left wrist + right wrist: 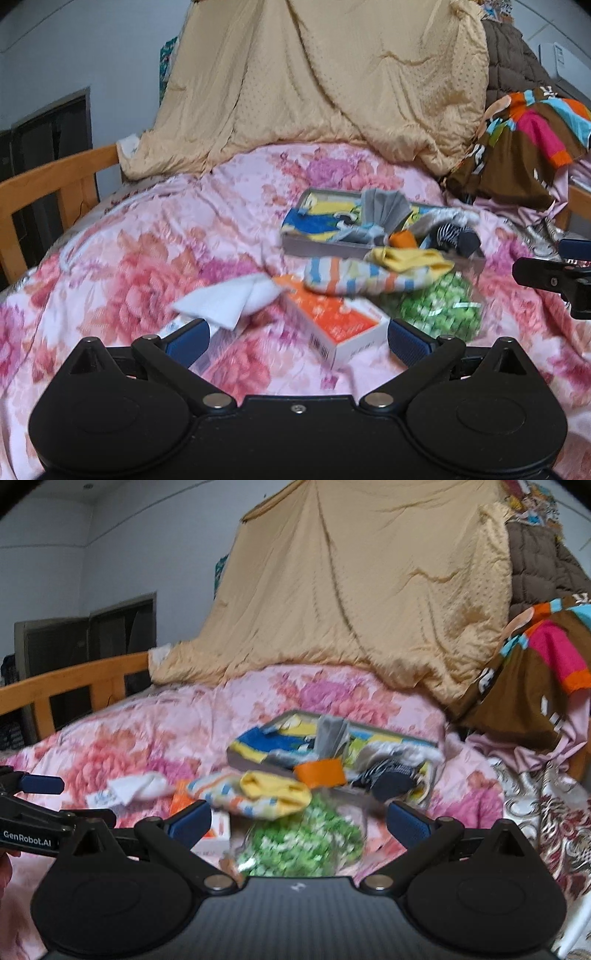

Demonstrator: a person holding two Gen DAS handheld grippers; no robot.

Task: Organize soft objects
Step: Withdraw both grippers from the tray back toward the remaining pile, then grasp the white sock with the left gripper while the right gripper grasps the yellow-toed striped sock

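A shallow grey tray (325, 246) (242, 757) lies on the flowered bed, holding a grey cloth (384, 210), an orange piece (320, 771) and a zebra-striped sock (455, 233). A striped sock (351, 277) with a yellow sock (410, 258) (274, 785) on it rests against the tray's front. A white cloth (225, 299) lies to the left. My left gripper (297, 339) hovers open over an orange and white box (332, 319). My right gripper (299, 821) hangs open above a green bag (303, 843).
A tan quilt (325, 81) is heaped at the back, with a brown blanket and a multicoloured cloth (532, 136) to the right. A wooden bed rail (55, 181) runs along the left. A small printed packet (103, 797) lies under the white cloth.
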